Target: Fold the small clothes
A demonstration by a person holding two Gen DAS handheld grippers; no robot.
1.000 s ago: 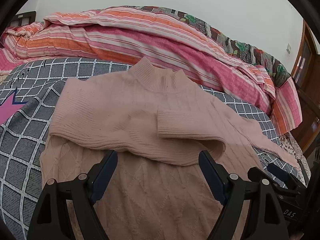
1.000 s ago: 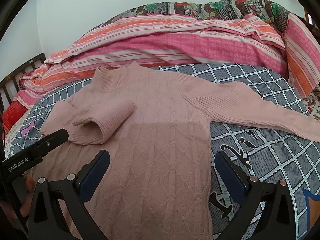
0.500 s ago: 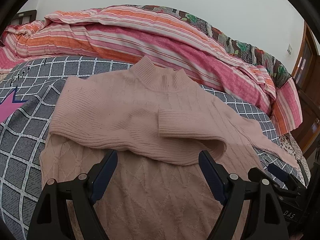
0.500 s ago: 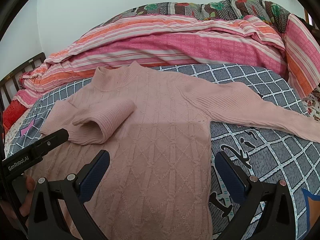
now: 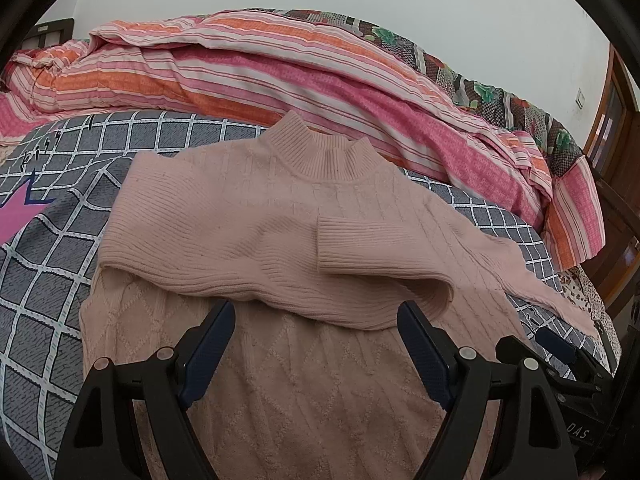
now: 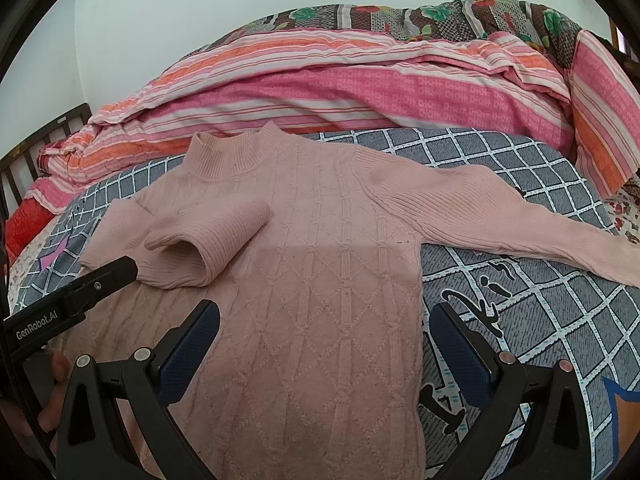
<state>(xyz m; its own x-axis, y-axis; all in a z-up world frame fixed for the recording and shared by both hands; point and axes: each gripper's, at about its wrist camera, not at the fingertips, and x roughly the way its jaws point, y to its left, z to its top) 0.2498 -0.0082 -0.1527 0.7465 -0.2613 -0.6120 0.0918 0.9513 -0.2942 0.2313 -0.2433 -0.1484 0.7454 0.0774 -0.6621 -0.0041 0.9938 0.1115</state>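
A pink knit sweater (image 5: 280, 360) lies flat on the bed, collar toward the far side; it also shows in the right wrist view (image 6: 320, 280). Its left sleeve (image 5: 280, 256) is folded across the chest, and the right wrist view shows that fold too (image 6: 200, 248). Its right sleeve (image 6: 500, 216) lies stretched out to the right on the sheet. My left gripper (image 5: 316, 320) is open and empty above the sweater's lower body, just below the folded sleeve. My right gripper (image 6: 324, 320) is open and empty above the sweater's lower right part.
The bed has a grey checked sheet (image 6: 520, 320). A rolled pink and orange striped quilt (image 5: 280, 80) lies along the far side behind the collar. A wooden door (image 5: 612, 120) stands at the right. The left gripper's body (image 6: 72, 300) shows at the left of the right wrist view.
The left wrist view has shifted slightly, so the sweater sits a little further right. Both grippers stay open. The sweater has not moved.
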